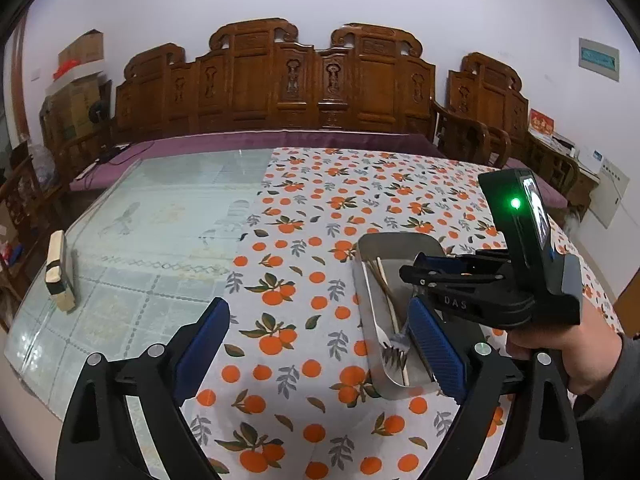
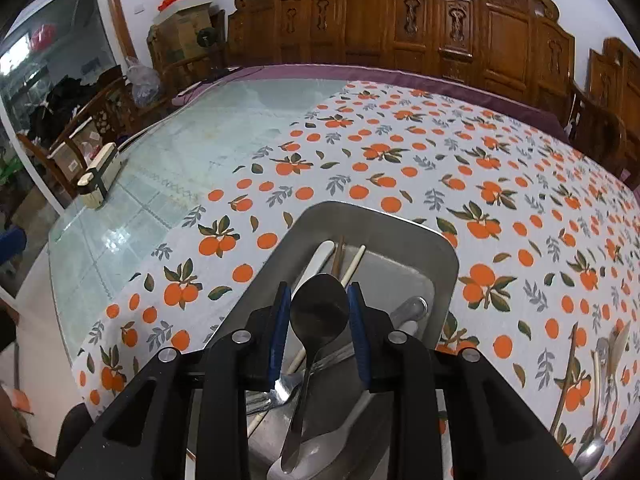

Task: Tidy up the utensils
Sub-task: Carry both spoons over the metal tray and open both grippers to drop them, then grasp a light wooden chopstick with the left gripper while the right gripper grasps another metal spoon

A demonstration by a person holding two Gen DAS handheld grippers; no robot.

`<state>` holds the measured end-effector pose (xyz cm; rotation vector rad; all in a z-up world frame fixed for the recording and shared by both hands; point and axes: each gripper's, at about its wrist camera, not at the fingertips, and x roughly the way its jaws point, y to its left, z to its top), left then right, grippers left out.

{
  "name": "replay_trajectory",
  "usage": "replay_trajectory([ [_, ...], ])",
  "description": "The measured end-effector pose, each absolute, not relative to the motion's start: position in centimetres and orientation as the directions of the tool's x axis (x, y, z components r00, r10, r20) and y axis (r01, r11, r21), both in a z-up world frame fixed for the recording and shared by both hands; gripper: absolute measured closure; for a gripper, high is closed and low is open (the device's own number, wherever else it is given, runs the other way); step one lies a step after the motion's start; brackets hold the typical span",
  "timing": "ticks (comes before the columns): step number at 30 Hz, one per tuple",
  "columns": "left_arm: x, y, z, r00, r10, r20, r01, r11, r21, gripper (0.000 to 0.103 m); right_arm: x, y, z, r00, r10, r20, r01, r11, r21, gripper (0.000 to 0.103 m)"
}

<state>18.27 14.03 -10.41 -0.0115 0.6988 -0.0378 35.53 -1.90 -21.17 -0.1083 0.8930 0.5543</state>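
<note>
Steel spoon [image 2: 319,312] sits between my right gripper [image 2: 319,322] pads, bowl pinched across its width, handle trailing down toward the camera. It hangs right over the metal tray [image 2: 448,248], not resting in it as far as I can tell. I judge it light, rigid and slick: polished metal against ribbed blue pads [image 2: 280,332], and a rounded bowl is a poor place to clamp, so it could swivel or slide. The neck or flat handle would be a safer hold. No fragility worry; dropping it a short way into the tray should be fine.

Tray already holds a fork [image 1: 394,350], pale chopsticks [image 2: 352,268], a white-handled piece [image 2: 320,258] and another metal utensil [image 2: 412,308]; more cutlery lies below the gripper, partly hidden. Thin sticks will roll and are hard to pinch flat.

Loose utensils [image 2: 600,380] wait on the orange-print cloth [image 2: 360,168] to the right, well apart from the tray.

My left gripper [image 1: 320,348] is spread wide with nothing in it, just beside the tray's near end. The right gripper body and the hand [image 1: 568,352] holding it show in the left view.
</note>
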Motion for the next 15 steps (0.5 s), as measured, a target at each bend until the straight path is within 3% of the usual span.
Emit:
replay_trajectory([
  [4, 18.2, 13.4, -10.6, 0.761, -0.047, -0.647, 0.046, 0.999, -0.019, 0.016, 35.4, -2.3, -21.1, 0.493, 0.418, -0.763, -0.505, 0.852, 0.14, 0.07],
  [7, 18.2, 12.9, -10.7, 0.755, -0.054, -0.654, 0.059, 0.998, -0.014, 0.01, 35.1, -2.9, -20.7, 0.496, 0.428, -0.755, -0.517, 0.845, 0.14, 0.062],
  [15, 17.6, 10.0, -10.9, 0.739, -0.092, -0.667, 0.129, 0.992, 0.006, 0.008, 32.4, -8.6, -18.2, 0.545, 0.438, -0.715, -0.512, 0.849, 0.13, 0.062],
])
